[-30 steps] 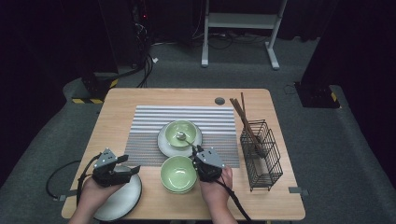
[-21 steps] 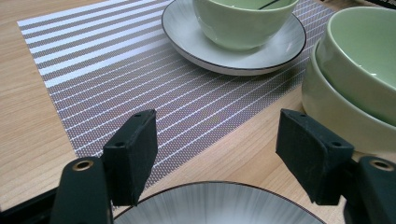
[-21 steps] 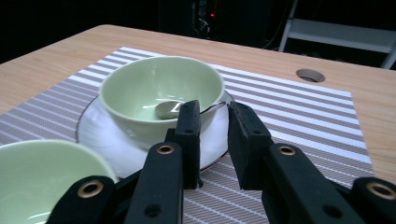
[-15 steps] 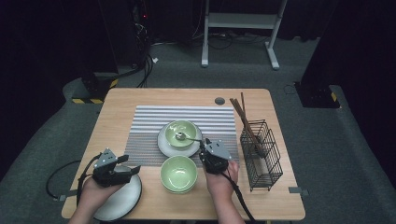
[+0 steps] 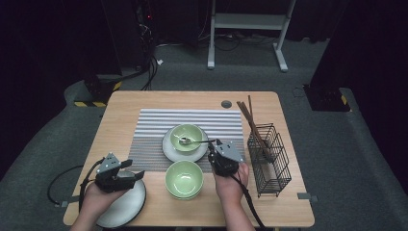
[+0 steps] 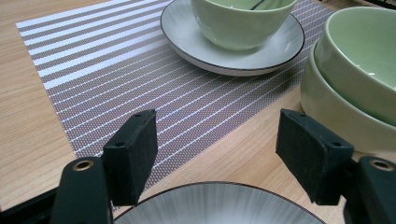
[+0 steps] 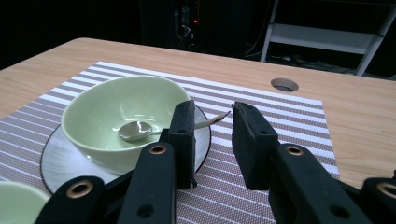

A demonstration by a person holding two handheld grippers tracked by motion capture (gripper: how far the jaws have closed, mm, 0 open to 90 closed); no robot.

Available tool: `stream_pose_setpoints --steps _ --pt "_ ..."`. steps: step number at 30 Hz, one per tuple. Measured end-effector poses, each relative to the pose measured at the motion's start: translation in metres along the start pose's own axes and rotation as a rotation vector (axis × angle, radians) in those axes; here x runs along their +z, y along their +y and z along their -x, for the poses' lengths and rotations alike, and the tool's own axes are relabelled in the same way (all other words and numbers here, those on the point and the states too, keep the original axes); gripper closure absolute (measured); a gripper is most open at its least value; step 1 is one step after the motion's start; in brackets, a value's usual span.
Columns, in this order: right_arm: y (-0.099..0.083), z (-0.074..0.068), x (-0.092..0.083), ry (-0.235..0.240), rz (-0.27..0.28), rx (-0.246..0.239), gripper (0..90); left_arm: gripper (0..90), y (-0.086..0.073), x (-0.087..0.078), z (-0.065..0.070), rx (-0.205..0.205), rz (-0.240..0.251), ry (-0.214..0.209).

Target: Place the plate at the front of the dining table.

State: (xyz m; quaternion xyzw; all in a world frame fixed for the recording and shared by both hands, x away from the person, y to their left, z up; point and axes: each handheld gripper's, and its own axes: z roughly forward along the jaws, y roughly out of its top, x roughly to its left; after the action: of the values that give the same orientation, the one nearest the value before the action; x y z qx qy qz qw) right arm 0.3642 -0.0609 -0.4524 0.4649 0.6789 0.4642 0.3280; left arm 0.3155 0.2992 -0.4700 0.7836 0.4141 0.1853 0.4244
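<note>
No readable brand, label or writing on anything here.

Counts: 3 green bowls, i.e. 1 bowl w/ spoon [image 5: 187, 136] sitting on a saucer [image 5: 169, 149] mid-mat, plus a stack of 2 bowls [image 5: 184, 179] on bare wood just in front of the mat. 2 plates: that saucer and a grey plate [image 5: 126, 208] at the desk's front-left corner. 1 spoon [image 7: 136, 130], bowl end down inside the green bowl, handle lying over the rim and pointing toward the right tool. 1 striped placemat [image 5: 149, 134]. 1 black wire rack [image 5: 270, 159] at the right edge w/ brown chopsticks [image 5: 250, 120] leaning out of it; can't count them for sure. 1 round hole [image 5: 226, 104] in the desk [image 5: 144, 98] behind the mat.

Right tool [image 7: 212, 142]: released, jaws have just been opening. The spoon handle's tip shows in the gap betw. them, pads not pressing on it. It sits just right of the saucer.

Left tool [image 6: 217, 154]: spread wide, nothing betw. the jaws, hanging over the grey plate's rim, well apart from the spoon.
</note>
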Motion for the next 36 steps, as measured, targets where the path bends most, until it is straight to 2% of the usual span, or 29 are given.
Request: stream_pose_setpoints --steps 5,7,12,16,23,27,36 --pt "0.001 -0.001 -0.009 0.008 0.016 0.006 69.4 30.1 0.001 0.000 0.001 0.010 0.001 0.002" --pt "0.002 -0.003 -0.014 0.014 0.014 0.008 72.2 30.1 0.001 0.000 0.002 0.011 -0.001 0.004" --pt "0.004 -0.011 -0.017 0.037 0.011 -0.018 77.2 30.1 0.001 0.001 0.002 0.014 -0.001 0.003" --pt "0.003 -0.015 -0.011 0.039 -0.003 -0.042 78.3 30.1 0.000 0.000 0.001 0.013 0.000 0.004" --pt "0.000 -0.015 0.004 0.027 -0.027 -0.040 78.9 30.1 0.000 0.000 0.000 0.011 -0.001 0.002" --pt "0.000 -0.012 0.011 0.015 -0.034 -0.047 78.9 30.2 0.000 0.000 0.000 0.007 0.000 0.001" --pt "0.001 -0.002 0.029 -0.023 -0.040 -0.030 77.1 30.2 0.000 -0.001 -0.001 0.005 0.003 -0.001"
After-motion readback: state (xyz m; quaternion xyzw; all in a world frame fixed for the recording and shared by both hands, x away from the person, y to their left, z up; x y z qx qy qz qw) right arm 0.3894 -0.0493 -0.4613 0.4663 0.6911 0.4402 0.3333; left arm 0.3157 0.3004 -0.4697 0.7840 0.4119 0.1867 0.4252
